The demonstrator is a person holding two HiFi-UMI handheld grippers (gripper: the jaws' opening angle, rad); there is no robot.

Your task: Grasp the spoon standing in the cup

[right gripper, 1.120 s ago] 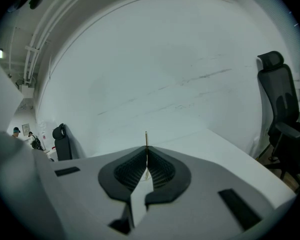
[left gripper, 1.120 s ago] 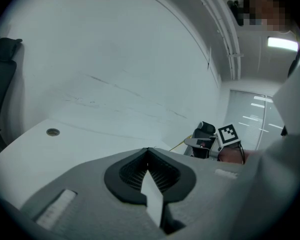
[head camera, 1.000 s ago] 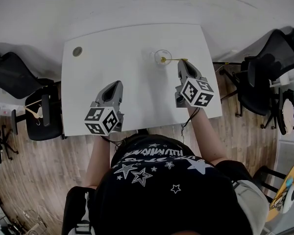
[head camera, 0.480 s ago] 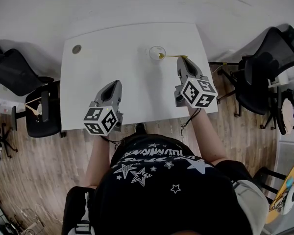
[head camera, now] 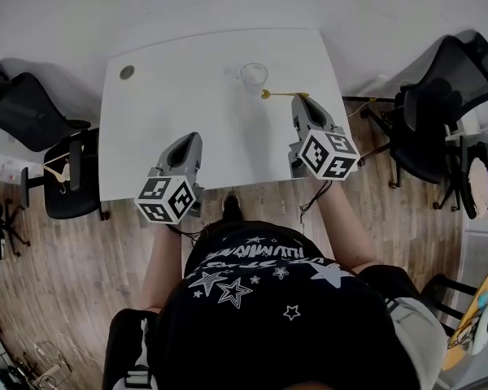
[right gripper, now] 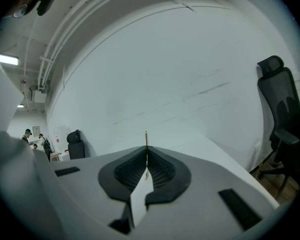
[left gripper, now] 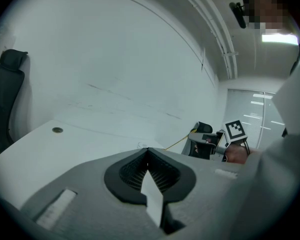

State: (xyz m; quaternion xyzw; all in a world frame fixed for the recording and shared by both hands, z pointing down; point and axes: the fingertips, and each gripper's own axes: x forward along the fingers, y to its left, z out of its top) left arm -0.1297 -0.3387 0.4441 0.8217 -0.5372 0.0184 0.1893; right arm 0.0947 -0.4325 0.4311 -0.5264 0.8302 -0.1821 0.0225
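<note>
A thin gold spoon (head camera: 278, 94) lies level over the white table (head camera: 171, 104), its bowl just right of and nearer than the clear cup (head camera: 254, 73), outside it. My right gripper (head camera: 302, 98) is shut on the end of its handle. In the right gripper view the spoon (right gripper: 146, 138) shows edge-on, sticking out from between the closed jaws of the right gripper (right gripper: 146, 149). My left gripper (head camera: 193, 139) hovers over the table's near left part, shut and holding nothing. In the left gripper view the left gripper (left gripper: 147, 149) points toward the spoon (left gripper: 176, 143).
A round grommet (head camera: 127, 72) sits at the table's far left corner. Black office chairs stand at the left (head camera: 24, 116) and the right (head camera: 439, 104) of the table. A wooden hanger (head camera: 55, 183) lies on another chair at the left. A white wall runs behind the table.
The spoon's bowl was inside the cup a second ago; it is now out of the cup, to its right and nearer me, still in the right gripper. The left gripper has barely moved.
</note>
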